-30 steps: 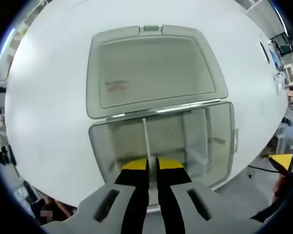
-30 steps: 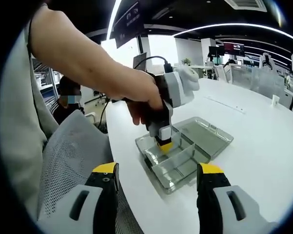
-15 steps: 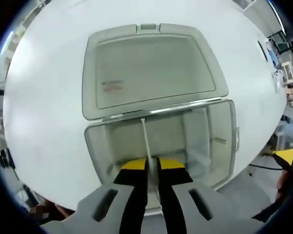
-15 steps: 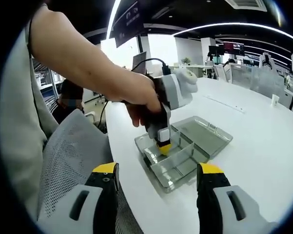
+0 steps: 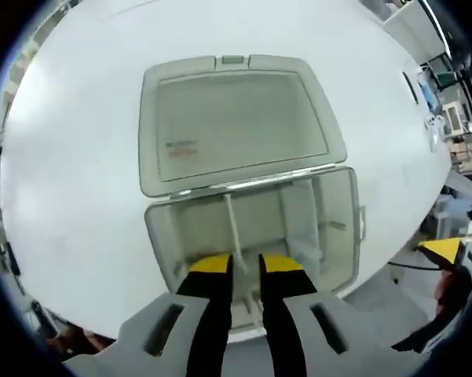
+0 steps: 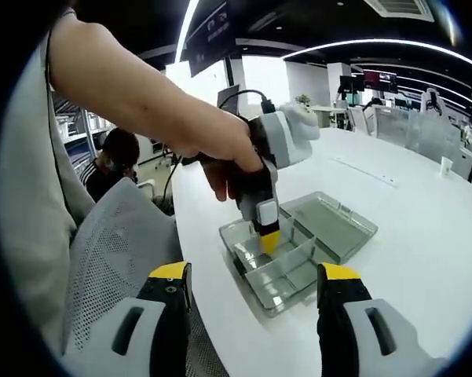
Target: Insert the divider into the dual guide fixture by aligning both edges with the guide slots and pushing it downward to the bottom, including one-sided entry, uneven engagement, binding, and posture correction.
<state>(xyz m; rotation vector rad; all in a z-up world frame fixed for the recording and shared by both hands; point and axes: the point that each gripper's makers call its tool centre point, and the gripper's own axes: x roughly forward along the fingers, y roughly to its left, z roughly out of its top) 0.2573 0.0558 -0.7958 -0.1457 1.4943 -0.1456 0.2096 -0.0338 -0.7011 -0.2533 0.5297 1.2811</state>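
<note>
- The divider (image 5: 233, 226) stands upright in the clear box (image 5: 330, 236), a thin pale plate running from the hinge side towards the near wall, with its ends apparently in the guide slots; it looks seated low, though how fully cannot be read.
- A moment ago the left gripper's (image 5: 245, 265) yellow-tipped jaws pinched the divider's top edge; now they stand a narrow gap apart on either side of it, and the box looks a little smaller in the left gripper view, so the camera has backed off slightly.
- My reading: the push-down is done or paused and the grip has been let go. What remains is to check that both edges sit evenly.
- A second, fixed partition (image 5: 320, 224) divides the box further right, and the open lid (image 5: 236, 122) lies flat on the white table (image 5: 71, 157) beyond the hinge.
- In the right gripper view, a hand (image 6: 220, 161) holds the left gripper above the box (image 6: 287, 267), its tip just inside.
- The right gripper (image 6: 255, 287) hangs well apart from the box, jaws wide and empty, near a mesh chair back (image 6: 114, 251).
</note>
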